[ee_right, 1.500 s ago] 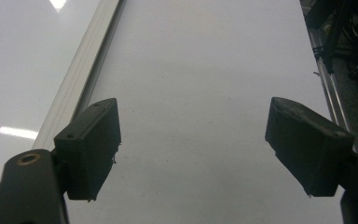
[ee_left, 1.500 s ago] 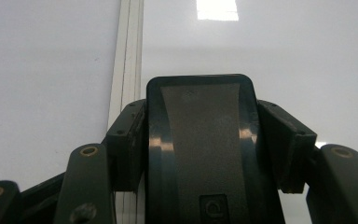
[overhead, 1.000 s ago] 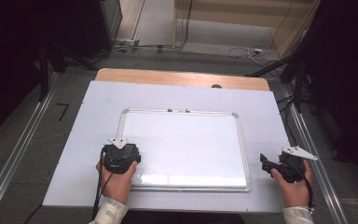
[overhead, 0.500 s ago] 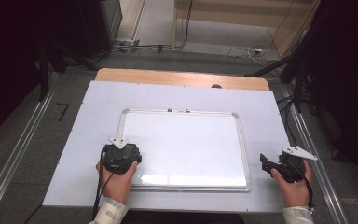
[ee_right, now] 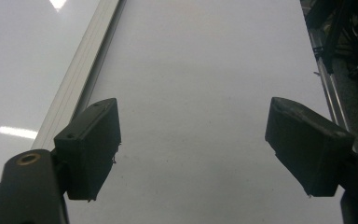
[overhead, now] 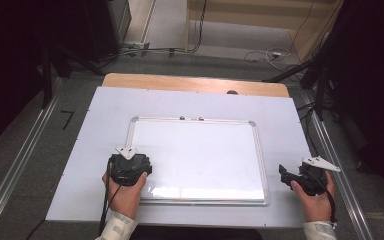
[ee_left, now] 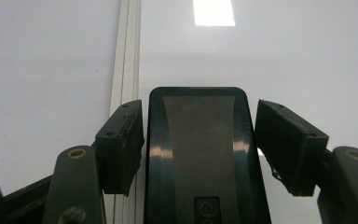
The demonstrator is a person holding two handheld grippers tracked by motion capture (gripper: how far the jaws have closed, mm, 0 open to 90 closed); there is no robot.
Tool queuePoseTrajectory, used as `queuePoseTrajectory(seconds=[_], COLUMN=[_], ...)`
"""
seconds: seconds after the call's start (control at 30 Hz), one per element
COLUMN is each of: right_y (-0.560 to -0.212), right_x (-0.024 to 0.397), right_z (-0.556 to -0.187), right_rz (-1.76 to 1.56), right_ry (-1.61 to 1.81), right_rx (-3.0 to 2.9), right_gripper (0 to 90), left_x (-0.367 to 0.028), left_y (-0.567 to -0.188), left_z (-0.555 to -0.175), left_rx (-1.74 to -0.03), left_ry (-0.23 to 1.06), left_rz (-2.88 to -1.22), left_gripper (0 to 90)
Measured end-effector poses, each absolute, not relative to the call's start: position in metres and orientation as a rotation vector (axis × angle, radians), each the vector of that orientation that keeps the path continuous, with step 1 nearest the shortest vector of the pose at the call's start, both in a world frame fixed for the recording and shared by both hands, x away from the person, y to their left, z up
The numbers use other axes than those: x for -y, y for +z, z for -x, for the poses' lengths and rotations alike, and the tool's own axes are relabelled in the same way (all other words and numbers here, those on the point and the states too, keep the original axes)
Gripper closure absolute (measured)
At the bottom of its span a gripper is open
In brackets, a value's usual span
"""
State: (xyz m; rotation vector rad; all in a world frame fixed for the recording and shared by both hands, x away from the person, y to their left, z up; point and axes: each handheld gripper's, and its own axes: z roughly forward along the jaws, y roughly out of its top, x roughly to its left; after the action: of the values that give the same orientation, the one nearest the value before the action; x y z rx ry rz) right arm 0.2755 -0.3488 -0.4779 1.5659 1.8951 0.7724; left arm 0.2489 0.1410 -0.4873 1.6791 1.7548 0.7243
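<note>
Left gripper (ee_left: 200, 135) jaws flank a dark eraser (ee_left: 200, 154), its lower end cut off, on the whiteboard (overhead: 200, 155). Right gripper (ee_right: 193, 144) jaws released, empty, over the white surface (overhead: 285, 125).

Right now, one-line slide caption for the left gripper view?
Left gripper holds a black eraser over the whiteboard, beside its frame.

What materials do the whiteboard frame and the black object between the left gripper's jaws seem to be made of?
Whiteboard frame: probably aluminium, pale and ribbed with a satin sheen. Black object in the left gripper: likely plastic, with a glossy rim showing highlights and a matte grey centre.
</note>
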Motion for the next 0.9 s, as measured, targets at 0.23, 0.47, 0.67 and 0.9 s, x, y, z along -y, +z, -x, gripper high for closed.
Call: queuePoseTrajectory(seconds=[0.23, 0.47, 0.67, 0.9], right_y=[-0.478, -0.478, -0.478, -0.478], right_x=[0.349, 0.35, 0.35, 0.35], right_z=[-0.276, -0.276, -0.276, -0.275], right_rz=[-1.565, -1.563, -1.563, -1.563], right_ry=[0.773, 0.775, 0.777, 0.774], right_rx=[-1.895, -1.896, -1.897, -1.895], right_gripper=[16.8, 16.8, 16.8, 16.8], left_x=[-0.142, -0.145, -0.151, -0.157], left_y=[-0.481, -0.472, -0.467, -0.463], left_z=[-0.247, -0.244, -0.244, -0.244], left_rx=[-1.736, -1.695, -1.663, -1.652], left_ry=[0.721, 0.708, 0.678, 0.68], left_rz=[-1.664, -1.651, -1.645, -1.653], left_gripper=[33.9, 31.0, 28.0, 25.3])
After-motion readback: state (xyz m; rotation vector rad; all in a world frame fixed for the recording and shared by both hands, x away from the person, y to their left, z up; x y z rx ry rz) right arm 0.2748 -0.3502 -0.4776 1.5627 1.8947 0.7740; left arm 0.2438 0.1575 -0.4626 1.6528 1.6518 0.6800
